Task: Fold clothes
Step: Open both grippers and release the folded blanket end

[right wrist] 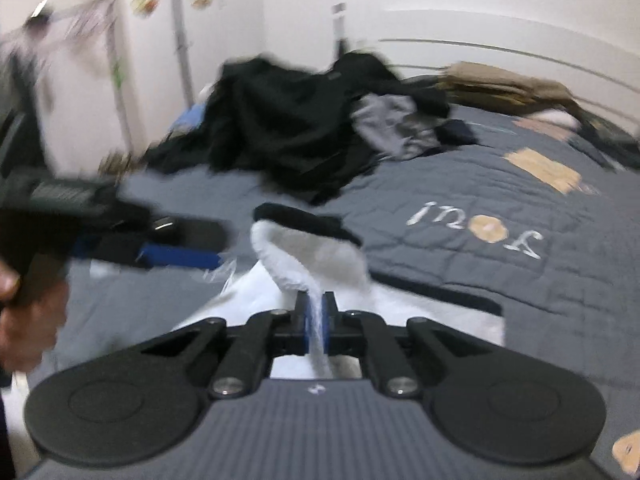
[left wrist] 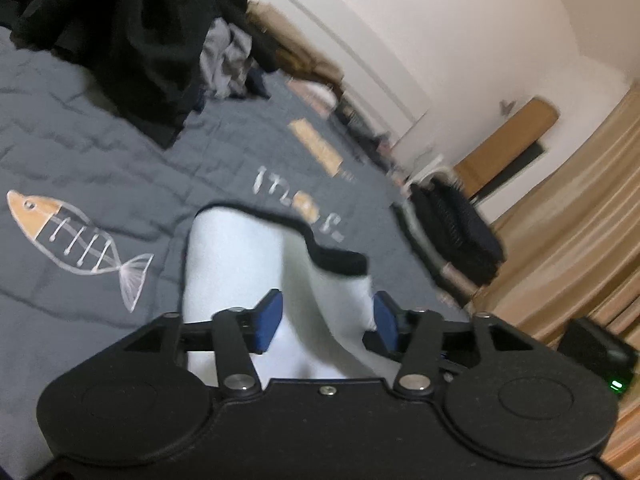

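Observation:
A white garment [left wrist: 236, 264] with black trim [left wrist: 340, 260] lies bunched on the grey quilt [left wrist: 80, 140]. In the left wrist view my left gripper [left wrist: 326, 320] stands open, and the white cloth passes loosely between its blue pads [left wrist: 270, 320]. In the right wrist view my right gripper [right wrist: 316, 312] is shut on a pinched fold of the white garment [right wrist: 312, 256], whose black-trimmed edge [right wrist: 304, 220] rises just beyond it. The left gripper [right wrist: 200, 246] reaches in from the left beside the cloth, held by a hand [right wrist: 24, 312]. The picture is blurred.
A heap of dark clothes [right wrist: 288, 128] with a grey garment [right wrist: 388, 124] lies at the far side of the bed. Tan folded items [right wrist: 500, 80] sit by the wall. A dark bundle [left wrist: 456, 232] rests off the bed's edge, before a beige curtain [left wrist: 580, 220].

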